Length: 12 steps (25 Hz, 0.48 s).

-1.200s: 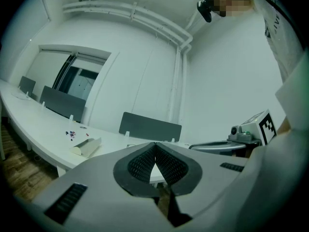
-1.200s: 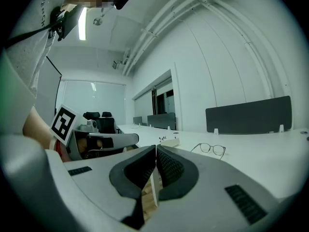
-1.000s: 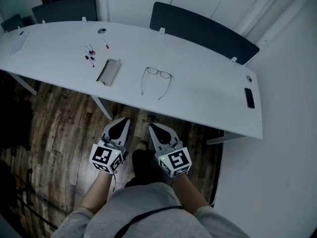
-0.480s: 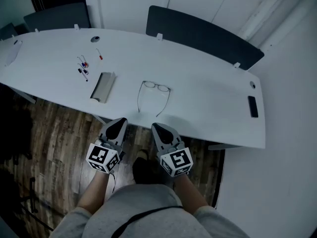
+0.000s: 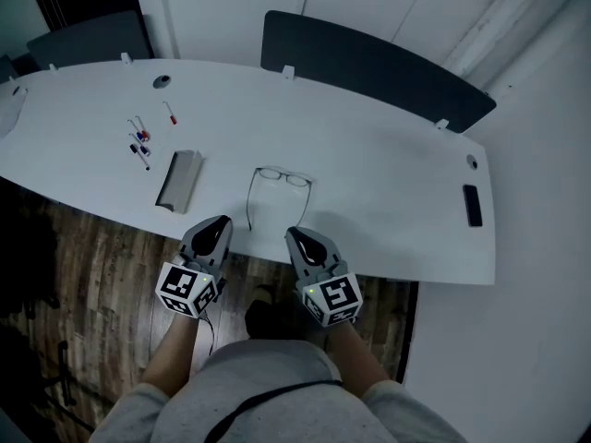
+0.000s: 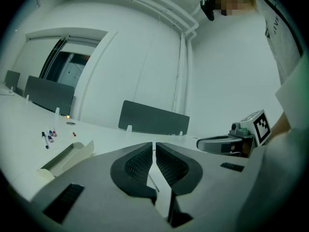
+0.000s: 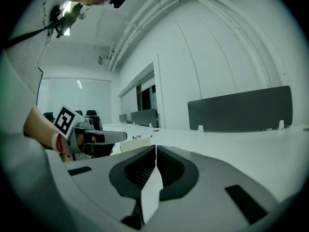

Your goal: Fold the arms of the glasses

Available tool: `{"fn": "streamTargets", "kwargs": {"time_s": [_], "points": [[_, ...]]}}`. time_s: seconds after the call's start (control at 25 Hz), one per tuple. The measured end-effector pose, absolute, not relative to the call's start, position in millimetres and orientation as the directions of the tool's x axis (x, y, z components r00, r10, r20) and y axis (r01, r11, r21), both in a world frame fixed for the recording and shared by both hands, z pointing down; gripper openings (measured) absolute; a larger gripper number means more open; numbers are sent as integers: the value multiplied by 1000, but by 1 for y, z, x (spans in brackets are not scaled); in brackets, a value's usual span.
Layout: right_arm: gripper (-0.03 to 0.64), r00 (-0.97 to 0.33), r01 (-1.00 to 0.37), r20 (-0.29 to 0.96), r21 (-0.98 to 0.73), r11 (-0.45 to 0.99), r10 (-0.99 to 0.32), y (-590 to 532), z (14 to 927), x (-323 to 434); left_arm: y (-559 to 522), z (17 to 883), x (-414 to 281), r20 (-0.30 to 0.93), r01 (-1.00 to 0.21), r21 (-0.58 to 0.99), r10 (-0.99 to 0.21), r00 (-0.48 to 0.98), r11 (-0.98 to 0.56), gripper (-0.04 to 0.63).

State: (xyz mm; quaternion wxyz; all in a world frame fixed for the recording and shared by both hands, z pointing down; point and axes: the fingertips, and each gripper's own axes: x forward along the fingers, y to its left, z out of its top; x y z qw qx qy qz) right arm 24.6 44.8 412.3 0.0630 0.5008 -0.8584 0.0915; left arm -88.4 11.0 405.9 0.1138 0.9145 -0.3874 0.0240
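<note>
Glasses (image 5: 282, 176) lie on the white worktop (image 5: 388, 169) close to its near edge. Their lenses are on the far side, and both arms are unfolded and point back toward the person. Nothing touches them.

At the far left of the worktop is a small scatter of pens (image 5: 139, 142), with a single red-tipped one (image 5: 171, 116) just beyond them and a round grommet (image 5: 162, 81) farther back. Right of the pens is an open grey glasses case (image 5: 178, 181), lying lengthwise from near to far, a little left of the glasses and apart from them.

The left gripper (image 5: 219, 221) is held out from a bare forearm, roughly level. Its marker cube (image 5: 188, 288) is toward the person and its tip reaches over the near edge of the worktop, just left of the left arm of the glasses. Its own view shows the ribbed jaws closed together with nothing between them.

The right gripper (image 5: 295, 234) is held the same way beside it, well apart from the left one. Its tip is at the near edge, just short of the right arm of the glasses. Its jaws are also pressed together and empty.

Both grippers point away from the person and sit almost parallel, with the glasses just beyond and between them.

Far to the right, a black phone (image 5: 473, 205) lies near the end of the worktop. A dark divider panel (image 5: 369, 65) stands along the far edge, and wooden floor (image 5: 83, 275) shows below the near edge.
</note>
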Motion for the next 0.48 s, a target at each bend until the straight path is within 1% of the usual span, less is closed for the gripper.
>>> {"fn": "streamTargets", "kwargs": {"time_s": [0.12,0.28,0.48], "points": [[20,-486,-873,226,-81,481,-844,34,418,35,-2,410,-85,148,-715,190,-700,699,-673,17],[20,-480,-869,274,-16,495,-834,20,426,49,-20,417,-81,169,-713,193,-693,701,-674,17],[20,-442,-876,324,43,480,-836,6,438,74,-40,422,-75,177,-724,201,-703,689,-660,17]]}}
